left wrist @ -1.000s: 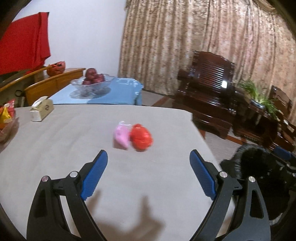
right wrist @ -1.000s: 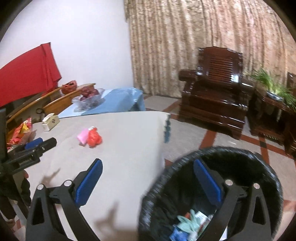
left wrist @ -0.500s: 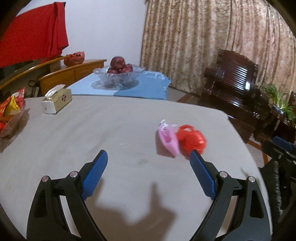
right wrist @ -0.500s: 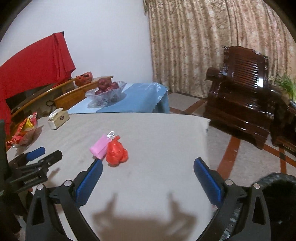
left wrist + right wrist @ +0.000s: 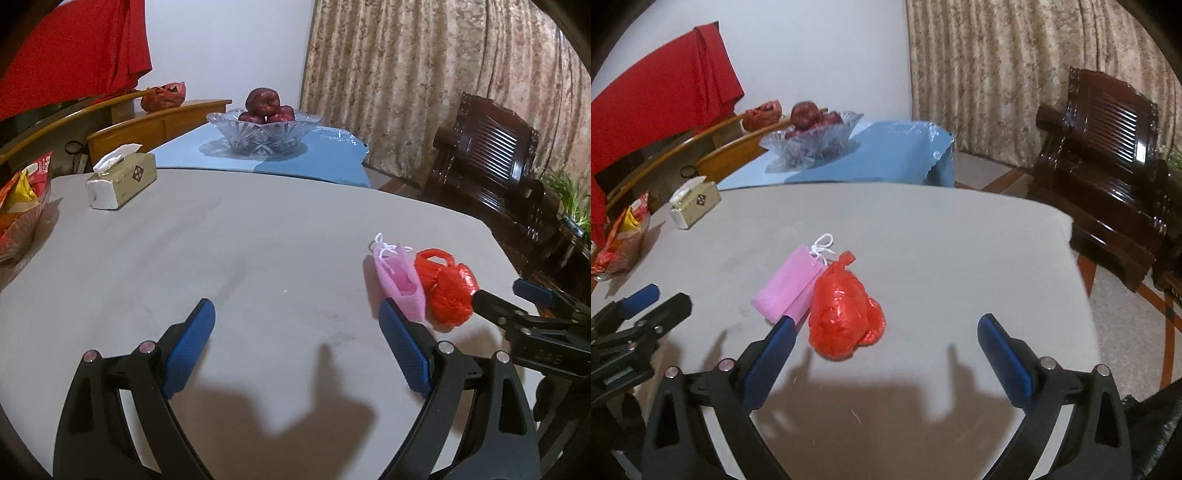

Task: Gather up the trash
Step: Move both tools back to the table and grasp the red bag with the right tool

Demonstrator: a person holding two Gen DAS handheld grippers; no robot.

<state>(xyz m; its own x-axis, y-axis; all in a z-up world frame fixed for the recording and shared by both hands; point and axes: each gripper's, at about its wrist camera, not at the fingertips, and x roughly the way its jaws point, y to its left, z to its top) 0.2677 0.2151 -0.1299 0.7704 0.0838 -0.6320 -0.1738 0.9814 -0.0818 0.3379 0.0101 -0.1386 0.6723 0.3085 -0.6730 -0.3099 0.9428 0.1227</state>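
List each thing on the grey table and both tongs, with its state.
Red bag: knotted, lying on table.
Pink bag: flat on its side, against the red bag.
Tissue box: tissue sticking out.
Left tongs: open, empty.
Right tongs: open, empty.

Left gripper (image 5: 295,347) jaws wide apart, nothing btwn them, angled down, right gripper (image 5: 886,354) likewise spread, empty, tilted down

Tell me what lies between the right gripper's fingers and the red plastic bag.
Nothing: in the right wrist view, only bare grey table and shadow separate the open right gripper from the red plastic bag, whose left side touches a pink bag.
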